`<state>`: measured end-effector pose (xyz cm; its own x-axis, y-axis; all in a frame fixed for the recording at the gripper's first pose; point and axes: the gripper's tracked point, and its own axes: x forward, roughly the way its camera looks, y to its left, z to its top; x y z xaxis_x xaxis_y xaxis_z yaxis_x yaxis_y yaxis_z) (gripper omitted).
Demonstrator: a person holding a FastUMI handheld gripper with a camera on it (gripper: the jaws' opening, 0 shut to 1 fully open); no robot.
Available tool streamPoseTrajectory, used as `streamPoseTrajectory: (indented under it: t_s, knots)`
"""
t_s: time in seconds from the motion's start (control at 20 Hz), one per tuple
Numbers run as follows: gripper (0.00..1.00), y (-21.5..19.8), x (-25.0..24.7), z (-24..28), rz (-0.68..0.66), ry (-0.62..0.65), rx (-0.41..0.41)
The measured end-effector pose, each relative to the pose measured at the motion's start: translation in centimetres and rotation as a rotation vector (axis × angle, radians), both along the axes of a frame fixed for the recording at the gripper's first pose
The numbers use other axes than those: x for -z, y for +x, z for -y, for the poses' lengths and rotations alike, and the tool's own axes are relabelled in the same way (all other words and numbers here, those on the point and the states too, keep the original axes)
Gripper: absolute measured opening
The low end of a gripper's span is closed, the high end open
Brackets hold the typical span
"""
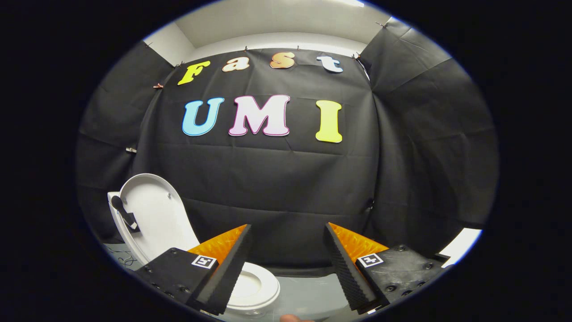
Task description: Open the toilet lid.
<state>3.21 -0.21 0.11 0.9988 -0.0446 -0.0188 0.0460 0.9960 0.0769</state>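
Note:
A white toilet stands low and to the left of my fingers. Its lid (154,214) is raised upright, leaning back against the tank. The seat ring (261,286) lies flat, partly hidden behind my left finger (225,268). My gripper (288,230) is open, with nothing between its black ribbed pads. It is held apart from the toilet, to the right of the lid and above the seat. A black handle piece (125,214) is fixed on the lid's left edge.
Black cloth walls close the booth behind and to the right. A grey floor (308,295) shows between the fingers. Cables (123,257) lie on the floor left of the toilet. A fingertip of a hand (292,318) shows at the very bottom.

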Motion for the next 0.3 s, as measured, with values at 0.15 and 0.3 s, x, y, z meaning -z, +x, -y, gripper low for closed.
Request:
streamPoseTrajectory:
  t_s: [0.15, 0.3]
  knots:
    - [0.99, -0.06, -0.06, -0.12, 0.0, 0.002, -0.003]
    - [0.99, -0.05, 0.11, -0.58, -0.004, -0.003, -0.017]
